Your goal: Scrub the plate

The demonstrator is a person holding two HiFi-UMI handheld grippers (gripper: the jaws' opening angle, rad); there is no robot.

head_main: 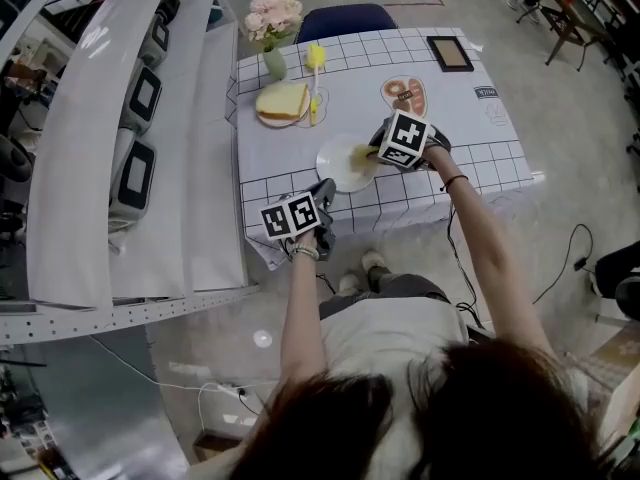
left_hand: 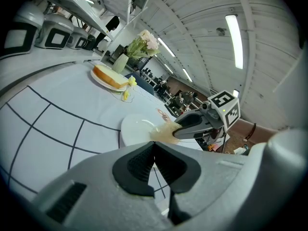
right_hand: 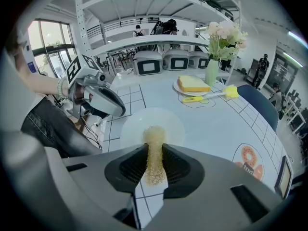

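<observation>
Two plates lie flat on your checked tablecloth (head_main: 460, 158). The rear plate (head_main: 262, 116), leftmost, holds a bread slice (head_main: 283, 99). Your left gripper (head_main: 323, 194) hovers at the near edge, jaws pressed together on nothing. Just right of it, the white plate (head_main: 338, 168) holds no food. A tan fibrous scrubber (right_hand: 155, 134) runs lengthwise out of your right gripper (right_hand: 154, 147), whose jaws clamp it. Its tip rests on the white plate, and the head view mostly hides it.

Showing grid-print tablecloth (head_main: 350, 98) covering table. Holding bread slice (head_main: 283, 100) on small plate (head_main: 268, 120), far left. Standing just beyond: green vase (head_main: 274, 64) carrying pink flowers (head_main: 274, 13). Lying right beside bread: yellow brush (head_main: 315, 58). Displaying donut print (head_main: 404, 95) further right, dark frame (head_main: 450, 53) far right. Standing behind far edge: blue chair (head_main: 345, 18). Lining left shelf: grey appliances (head_main: 138, 173).
</observation>
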